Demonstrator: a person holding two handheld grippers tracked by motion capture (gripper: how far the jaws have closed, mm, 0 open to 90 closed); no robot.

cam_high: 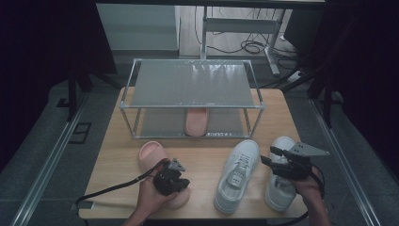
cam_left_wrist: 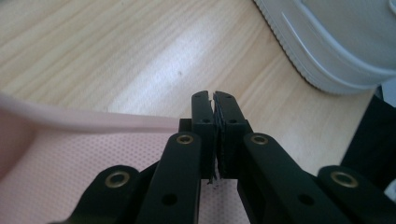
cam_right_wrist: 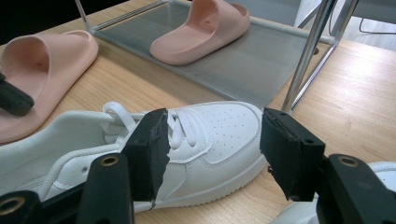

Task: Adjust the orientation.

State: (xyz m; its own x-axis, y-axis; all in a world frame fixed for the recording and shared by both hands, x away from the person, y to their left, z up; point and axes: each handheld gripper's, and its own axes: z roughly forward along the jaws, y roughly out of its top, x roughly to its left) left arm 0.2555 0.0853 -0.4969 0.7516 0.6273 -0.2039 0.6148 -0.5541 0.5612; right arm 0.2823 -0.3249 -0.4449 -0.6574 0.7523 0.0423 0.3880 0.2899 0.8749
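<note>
While its jaws pinch the rim of the pink foam slide sandal (cam_high: 162, 172) at lower left, the left gripper (cam_high: 171, 180) seems mid-pickup; next, carrying it to the metal two-tier shoe rack (cam_high: 190, 84) beside its mate (cam_high: 196, 120).

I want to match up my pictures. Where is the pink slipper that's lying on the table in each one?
High view: pink slipper low left, under the left gripper.
Left gripper view: its pink footbed at the lower left, behind the shut jaws.
Right gripper view: far left edge.
Shared landmark: the white sneaker beside it.
</note>
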